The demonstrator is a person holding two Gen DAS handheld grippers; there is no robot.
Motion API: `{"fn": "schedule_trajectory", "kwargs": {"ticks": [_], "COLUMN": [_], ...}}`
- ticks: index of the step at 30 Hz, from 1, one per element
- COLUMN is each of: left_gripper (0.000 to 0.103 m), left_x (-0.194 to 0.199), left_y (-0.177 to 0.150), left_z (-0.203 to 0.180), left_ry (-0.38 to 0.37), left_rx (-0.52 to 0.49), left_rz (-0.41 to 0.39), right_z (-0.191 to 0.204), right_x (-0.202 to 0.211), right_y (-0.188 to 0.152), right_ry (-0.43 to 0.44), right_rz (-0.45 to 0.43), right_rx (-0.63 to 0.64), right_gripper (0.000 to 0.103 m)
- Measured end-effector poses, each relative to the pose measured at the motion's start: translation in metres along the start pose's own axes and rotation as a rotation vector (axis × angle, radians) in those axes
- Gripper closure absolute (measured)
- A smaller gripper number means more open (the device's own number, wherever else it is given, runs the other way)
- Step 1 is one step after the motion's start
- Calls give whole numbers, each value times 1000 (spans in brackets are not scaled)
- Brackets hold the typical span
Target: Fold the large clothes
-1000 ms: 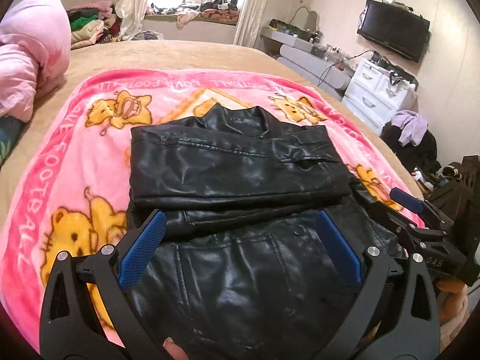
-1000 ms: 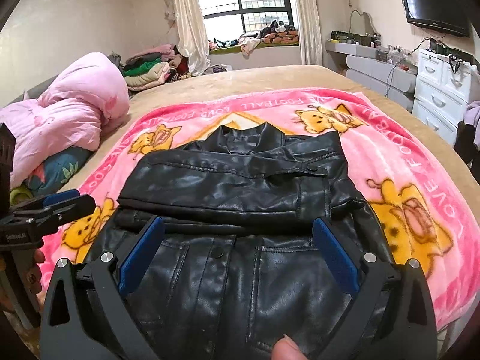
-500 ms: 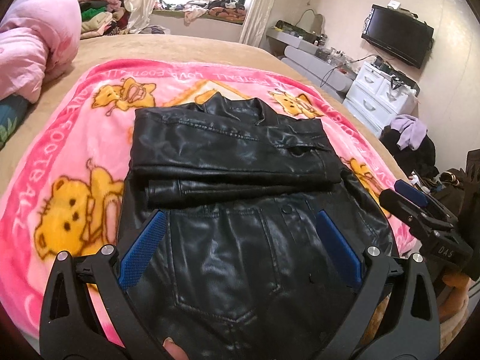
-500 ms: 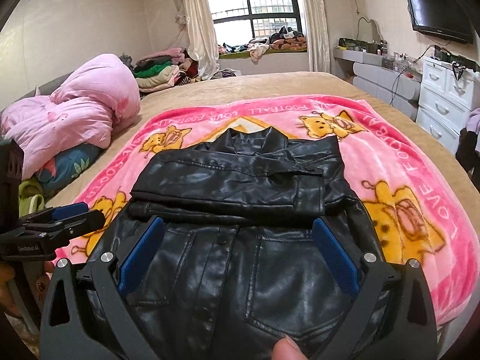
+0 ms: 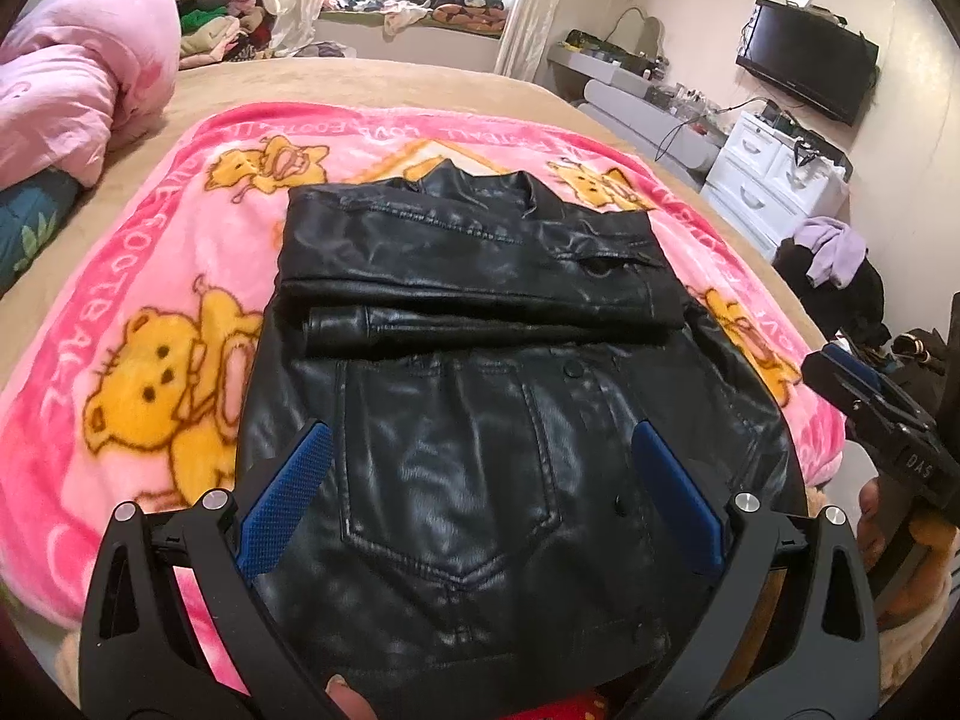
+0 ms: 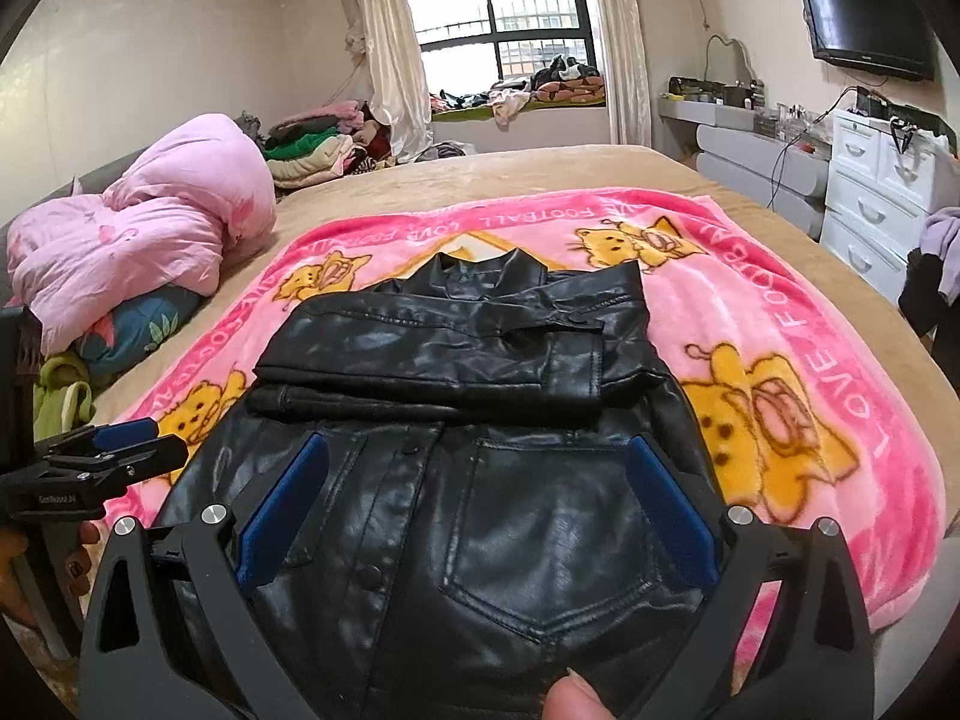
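A black leather jacket (image 5: 474, 324) lies on a pink cartoon blanket (image 5: 150, 312) on the bed, its sleeves folded across the chest and the collar at the far end. It also shows in the right wrist view (image 6: 468, 420). My left gripper (image 5: 480, 504) is open and empty, hovering above the jacket's near hem. My right gripper (image 6: 474, 510) is open and empty above the same hem. Each gripper appears at the edge of the other's view, the right gripper (image 5: 870, 414) at right and the left gripper (image 6: 102, 462) at left.
A pink duvet (image 6: 138, 234) is heaped at the bed's left side. White drawers (image 5: 774, 186) and a pile of clothes (image 5: 834, 264) stand to the right of the bed. A wall television (image 6: 864, 18) hangs above them. Folded clothes (image 6: 312, 144) lie by the window.
Both grippers have drawn back toward the near edge of the bed and risen a little. More of the jacket's lower half shows between the fingers. The jacket has not moved.
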State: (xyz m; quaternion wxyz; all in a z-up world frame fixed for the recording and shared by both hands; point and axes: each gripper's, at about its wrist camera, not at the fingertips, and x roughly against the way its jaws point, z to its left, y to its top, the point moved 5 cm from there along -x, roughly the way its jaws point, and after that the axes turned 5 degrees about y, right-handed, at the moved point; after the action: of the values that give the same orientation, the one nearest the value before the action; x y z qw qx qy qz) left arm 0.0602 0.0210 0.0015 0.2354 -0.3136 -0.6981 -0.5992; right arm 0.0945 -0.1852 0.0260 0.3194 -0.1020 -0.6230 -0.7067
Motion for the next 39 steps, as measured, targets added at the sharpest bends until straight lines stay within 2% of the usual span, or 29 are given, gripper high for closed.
{"fn": "schedule_trajectory", "kwargs": {"ticks": [12, 18, 25, 35, 39], "left_gripper": [9, 9, 9, 9, 9], "left_x": [-2, -7, -8, -6, -7], "left_y": [-22, -36, -53, -70, -75], "left_z": [9, 23, 36, 66, 76], "left_ry": [56, 100, 129, 188, 184], "left_rx": [19, 39, 54, 105, 135], "left_rz": [48, 87, 118, 145, 161], "right_z": [-23, -43, -62, -89, -99], "right_x": [12, 12, 15, 13, 12], "right_y": [-23, -44, -59, -78, -88], "right_ry": [-14, -57, -85, -76, -59], "right_rz": [49, 110, 140, 199, 227], "right_rx": [-16, -30, -59, -95, -111], "right_gripper": [5, 5, 5, 5, 5]}}
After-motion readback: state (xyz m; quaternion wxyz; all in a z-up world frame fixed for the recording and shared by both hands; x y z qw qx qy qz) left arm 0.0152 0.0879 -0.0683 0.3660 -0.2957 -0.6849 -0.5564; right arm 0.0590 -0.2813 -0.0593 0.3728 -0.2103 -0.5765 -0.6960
